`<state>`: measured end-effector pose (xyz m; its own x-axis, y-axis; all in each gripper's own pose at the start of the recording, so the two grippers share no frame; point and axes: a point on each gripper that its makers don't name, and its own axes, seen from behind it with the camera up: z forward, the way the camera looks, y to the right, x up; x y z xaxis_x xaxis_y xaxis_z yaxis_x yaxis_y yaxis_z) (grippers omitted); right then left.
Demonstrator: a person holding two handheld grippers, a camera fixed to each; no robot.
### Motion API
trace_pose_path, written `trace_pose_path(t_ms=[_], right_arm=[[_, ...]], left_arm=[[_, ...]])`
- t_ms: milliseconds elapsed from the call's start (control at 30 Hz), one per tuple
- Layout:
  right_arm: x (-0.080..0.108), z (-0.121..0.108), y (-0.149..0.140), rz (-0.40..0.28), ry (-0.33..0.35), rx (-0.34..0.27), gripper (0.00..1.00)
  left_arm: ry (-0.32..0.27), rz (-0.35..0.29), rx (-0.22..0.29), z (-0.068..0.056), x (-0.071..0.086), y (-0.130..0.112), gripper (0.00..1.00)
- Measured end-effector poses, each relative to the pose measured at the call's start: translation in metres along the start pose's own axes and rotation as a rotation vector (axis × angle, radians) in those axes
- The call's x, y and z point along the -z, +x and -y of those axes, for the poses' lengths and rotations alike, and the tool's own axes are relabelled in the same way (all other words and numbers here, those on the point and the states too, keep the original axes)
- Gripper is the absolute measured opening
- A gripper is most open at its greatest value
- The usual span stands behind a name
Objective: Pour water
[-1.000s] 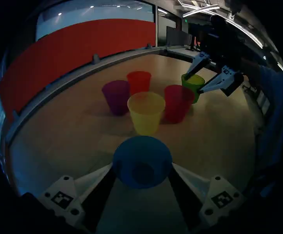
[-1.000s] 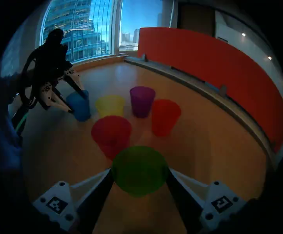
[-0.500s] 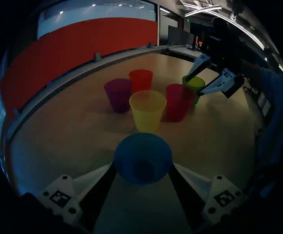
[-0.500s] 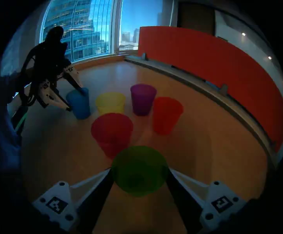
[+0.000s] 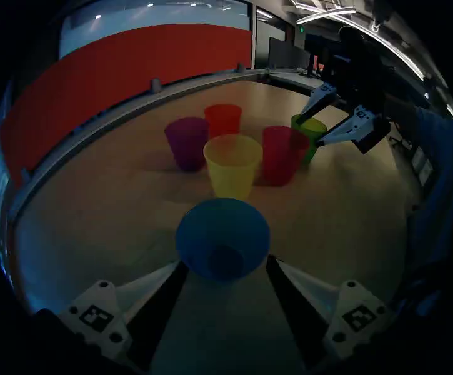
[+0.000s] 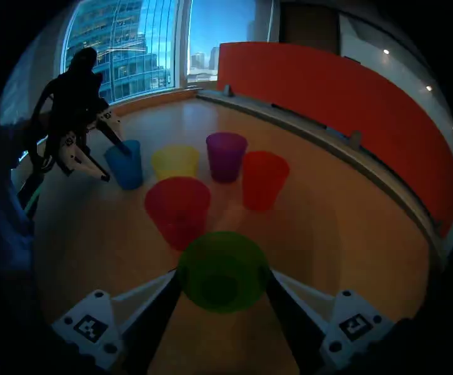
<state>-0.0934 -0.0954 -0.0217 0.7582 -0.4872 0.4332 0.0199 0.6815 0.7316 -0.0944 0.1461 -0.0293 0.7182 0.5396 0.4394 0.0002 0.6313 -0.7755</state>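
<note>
Tabletop [image 5: 95, 206], pale wood, is the largest item we list, and six plastic cups are grouped on or just over it.

Red wall [image 5: 101, 69] runs behind its far edge. In the right gripper view we note tall windows [image 6: 132, 50] at one end.

Blue sleeve [image 5: 435, 162] of the person shows at the right edge of the left gripper view.

Left gripper [image 5: 224, 267]: we find its two fingers drawn in against both sides of the blue cup [image 5: 223, 237], upright at one end of the group.

Right gripper [image 6: 222, 278]: its fingers press likewise on both sides of the green cup [image 6: 222, 269], upright at the opposite end.

We cannot tell whether either held cup rests on the wood.

Four free cups stand between them, close together. The yellow cup [image 5: 232, 164] is just beyond the blue one, and the red cup [image 5: 281, 153] is beside the green one. The purple cup [image 5: 187, 142] and orange cup [image 5: 222, 119] stand side by side toward the wall.

Water: we cannot make out any in the dim light.
</note>
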Motion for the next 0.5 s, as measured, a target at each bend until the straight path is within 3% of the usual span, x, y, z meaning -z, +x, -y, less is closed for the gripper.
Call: trace_pose_path(t_ms=[500], right_arm=[[0.0041, 0.0006, -0.0026, 0.003, -0.004, -0.036, 1.00]], left_arm=[[-0.002, -0.004, 0.012, -0.0018, 0.0062, -0.0012, 0.92]])
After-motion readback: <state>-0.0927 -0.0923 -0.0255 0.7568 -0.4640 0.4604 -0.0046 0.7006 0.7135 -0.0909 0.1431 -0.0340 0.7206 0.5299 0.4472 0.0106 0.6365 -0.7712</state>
